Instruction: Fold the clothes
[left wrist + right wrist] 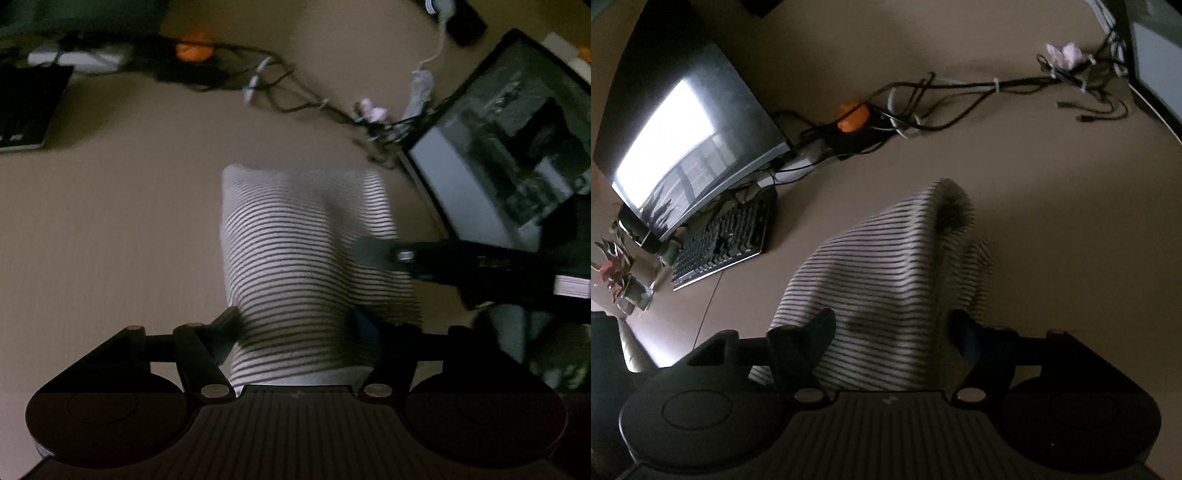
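- Striped garment [295,258], white with thin dark stripes, lies bunched on the beige tabletop [110,229], near the middle of the desk.
- Left gripper [295,325]: jaws partly apart, straddling the near end of the garment; cloth fills the gap between the fingers. Left finger tip meets the cloth's edge; the other finger, with a blue pad, is against the right side. Can't tell if the pads actually pinch it.
- Right gripper [894,328]: jaws also partly apart, garment [886,266] between them. Left finger lies over the cloth; the blue-padded finger sits at the cloth's right edge. Firm grip not confirmable, the view is blurred.
- In the left wrist view the right gripper's finger [373,253] comes in from the right and lies over the garment's right side.
- The far end of the garment is humped up in a fold, seen from the right wrist.
- Behind it: tangle of cables [942,99] across the desk, orange object [853,116] among them.
- Monitor [690,136] at the left with keyboard [720,243] in front of it, small potted plant [617,273] beside.
- Second monitor [509,147] to the garment's right in the left wrist view.
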